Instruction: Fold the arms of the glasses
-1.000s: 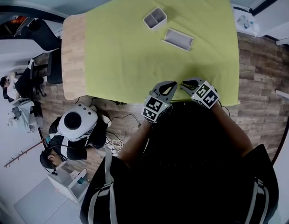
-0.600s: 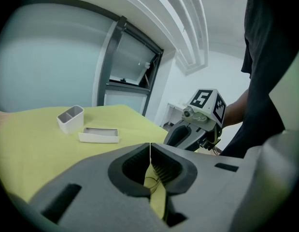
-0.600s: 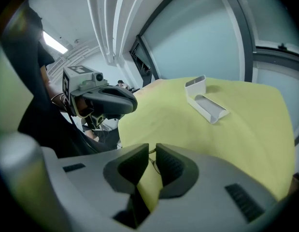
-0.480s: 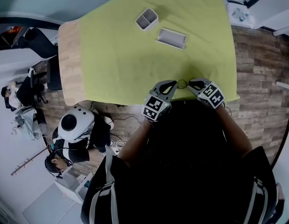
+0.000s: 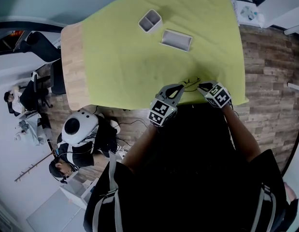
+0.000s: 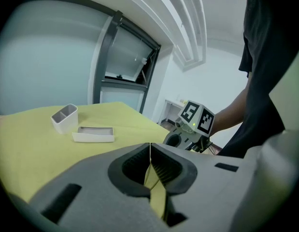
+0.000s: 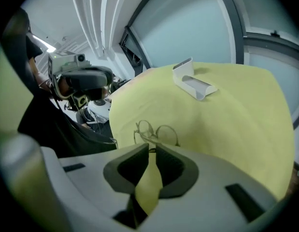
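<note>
Thin wire-framed round glasses (image 5: 190, 83) lie on the green cloth (image 5: 139, 62) near the table's front edge, between my two grippers. In the right gripper view the glasses (image 7: 156, 131) sit lenses away, just beyond the tips. My right gripper (image 5: 201, 86) (image 7: 152, 149) is nearly closed, with a thin dark end of a glasses arm in the narrow gap. My left gripper (image 5: 177, 87) (image 6: 149, 145) is shut with nothing between its pads, just left of the glasses. The right gripper's marker cube (image 6: 197, 119) shows in the left gripper view.
At the far side of the cloth stand a white two-compartment box (image 5: 149, 21) (image 6: 65, 118) and a low white tray (image 5: 176, 39) (image 6: 93, 134) (image 7: 192, 83). Bare wood (image 5: 73, 57) edges the table on the left. A person and a white round device (image 5: 79, 127) are on the floor below.
The right gripper has shifted slightly away from me along the front edge, against the glasses. The left gripper has stayed almost in place.
</note>
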Available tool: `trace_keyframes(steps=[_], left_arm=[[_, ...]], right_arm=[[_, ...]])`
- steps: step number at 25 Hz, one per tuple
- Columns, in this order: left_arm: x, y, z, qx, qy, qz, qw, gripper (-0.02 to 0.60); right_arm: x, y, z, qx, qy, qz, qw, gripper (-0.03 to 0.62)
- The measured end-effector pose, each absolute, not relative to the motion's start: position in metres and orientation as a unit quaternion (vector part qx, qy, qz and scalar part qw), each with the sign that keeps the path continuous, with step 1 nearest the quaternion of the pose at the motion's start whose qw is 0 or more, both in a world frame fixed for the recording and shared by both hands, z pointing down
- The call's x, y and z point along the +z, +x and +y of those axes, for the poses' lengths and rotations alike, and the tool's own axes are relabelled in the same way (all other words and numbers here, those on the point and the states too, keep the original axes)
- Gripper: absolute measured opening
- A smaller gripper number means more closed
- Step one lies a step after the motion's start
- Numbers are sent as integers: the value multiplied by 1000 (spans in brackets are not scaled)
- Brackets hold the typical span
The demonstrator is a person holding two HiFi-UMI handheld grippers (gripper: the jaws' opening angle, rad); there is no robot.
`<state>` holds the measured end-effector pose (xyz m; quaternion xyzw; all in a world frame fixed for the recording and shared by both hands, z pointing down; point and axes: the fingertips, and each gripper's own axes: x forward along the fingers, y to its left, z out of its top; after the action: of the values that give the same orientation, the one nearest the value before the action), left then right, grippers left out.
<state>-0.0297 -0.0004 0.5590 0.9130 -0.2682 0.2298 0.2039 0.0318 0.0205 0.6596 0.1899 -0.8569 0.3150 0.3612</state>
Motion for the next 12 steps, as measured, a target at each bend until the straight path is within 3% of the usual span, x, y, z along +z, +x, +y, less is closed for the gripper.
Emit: trace_keyframes(steps=[4, 12], left_arm=[[560, -32, -2, 235, 910, -271, 207, 20], [563, -42, -13, 237, 901, -291, 220, 20]], right_arm=[[670, 31, 19, 313, 175, -856, 373, 58], [652, 19, -4, 372, 155, -856, 324, 55]])
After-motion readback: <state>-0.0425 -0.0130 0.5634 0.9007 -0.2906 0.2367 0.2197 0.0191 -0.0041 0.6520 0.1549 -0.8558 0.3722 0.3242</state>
